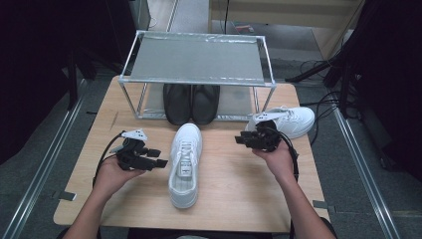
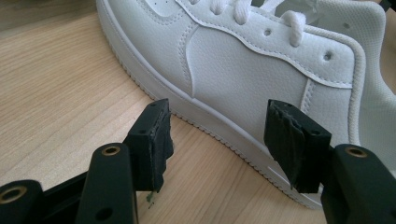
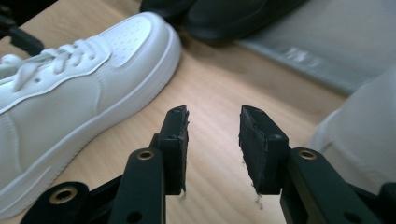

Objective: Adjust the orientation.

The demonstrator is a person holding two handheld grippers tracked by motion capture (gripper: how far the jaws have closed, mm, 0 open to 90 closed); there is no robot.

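Noted on table (image 1: 229, 199): white shoe (image 1: 185, 164) at centre, toe toward rack (image 1: 196, 59); second white shoe (image 1: 291, 120) at right near rack leg; black pair (image 1: 191, 102) on rack's lower shelf. Left gripper (image 1: 160, 158) beside centre shoe's left flank, jaws wide apart and empty, aimed at its side. Right gripper (image 1: 240, 139) right of centre shoe, jaws narrowly parted, holding nothing.

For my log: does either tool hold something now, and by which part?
Nothing is held. Both the left tool and right tool are open, beside the white sneaker.
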